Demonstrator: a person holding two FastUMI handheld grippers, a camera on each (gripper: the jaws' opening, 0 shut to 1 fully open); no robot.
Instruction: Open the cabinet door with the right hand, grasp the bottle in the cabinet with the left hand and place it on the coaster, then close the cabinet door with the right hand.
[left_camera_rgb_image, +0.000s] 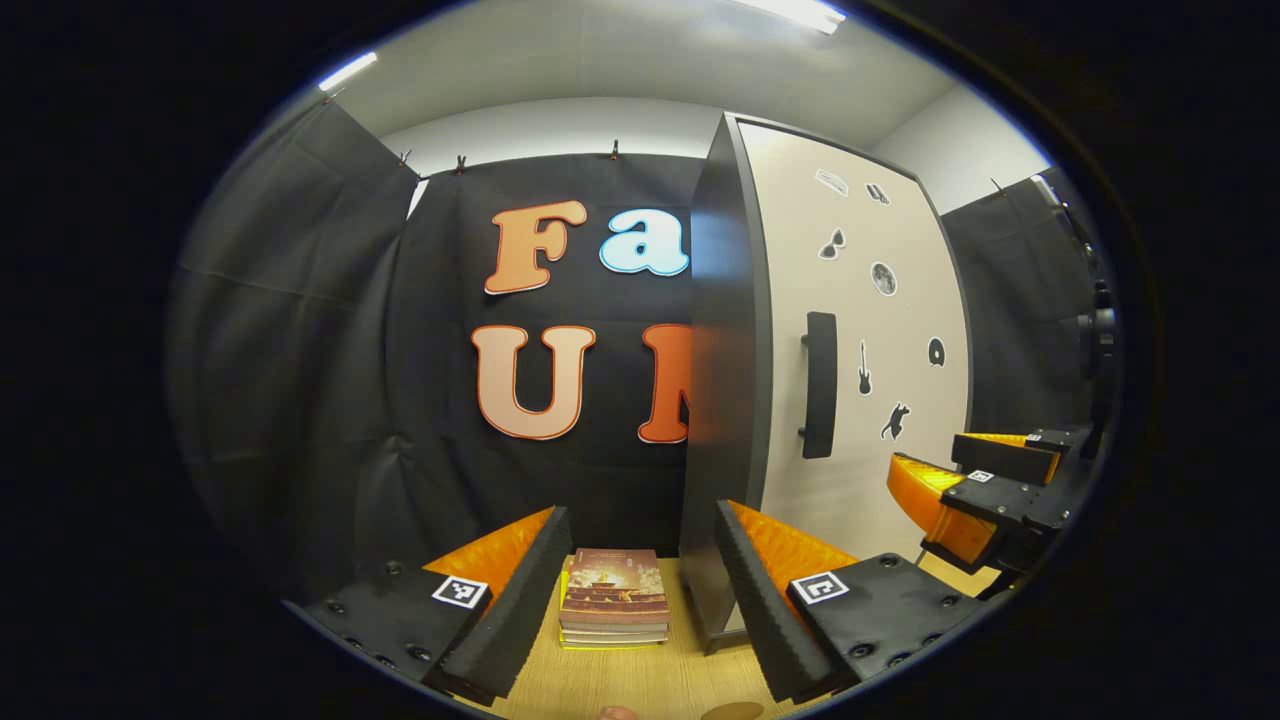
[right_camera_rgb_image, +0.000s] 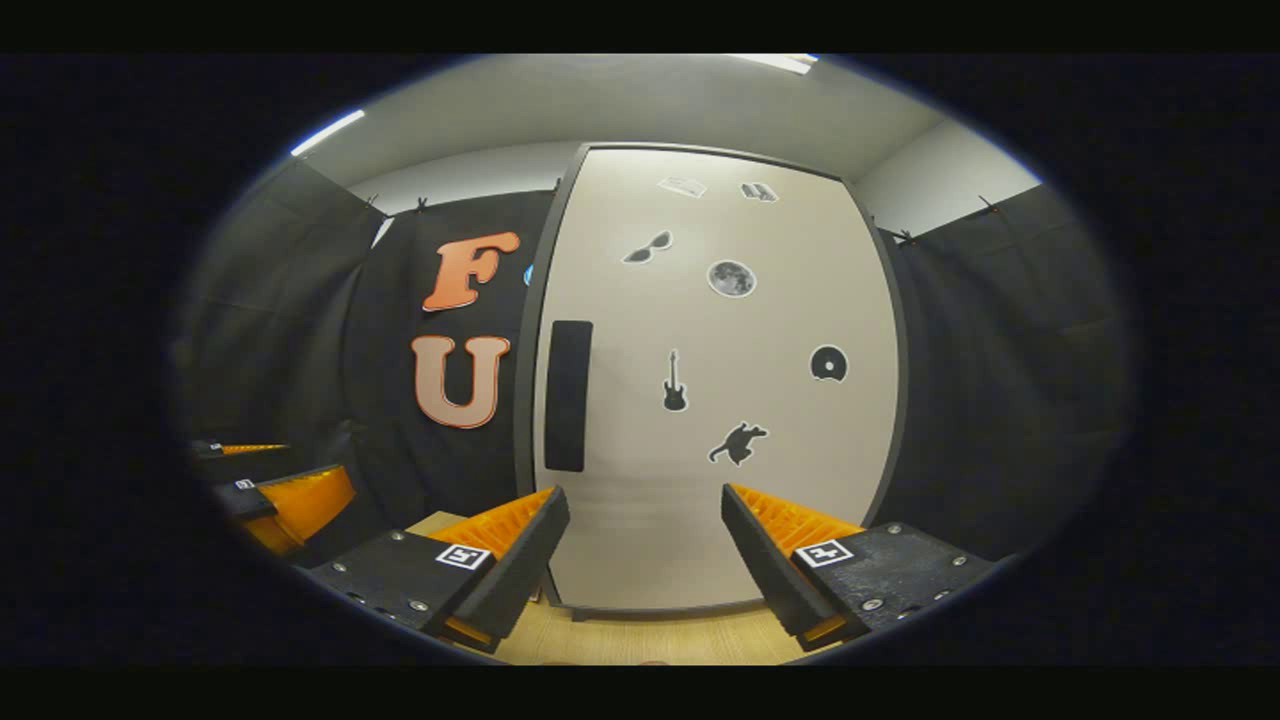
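Note:
The cabinet (right_camera_rgb_image: 720, 470) stands on the wooden table with its pale, sticker-covered door shut, so whatever it holds is hidden. A dark vertical handle (right_camera_rgb_image: 568, 395) sits near the door's left edge. My right gripper (right_camera_rgb_image: 645, 560) is open a short way in front of the door's lower half, with the handle up and to its left. In the left gripper view the cabinet door (left_camera_rgb_image: 860, 330) stands at the right, its handle (left_camera_rgb_image: 820, 385) facing me. My left gripper (left_camera_rgb_image: 640, 600) is open, left of the cabinet and aimed at a stack of books. A brown round edge (left_camera_rgb_image: 733, 711), possibly the coaster, lies at the bottom.
A stack of books (left_camera_rgb_image: 613, 597) lies on the wooden table (left_camera_rgb_image: 600, 680) beside the cabinet's dark side panel (left_camera_rgb_image: 725, 400). Black cloth walls close the booth behind and on both sides. The other gripper (left_camera_rgb_image: 990, 490) hangs in front of the door at the right.

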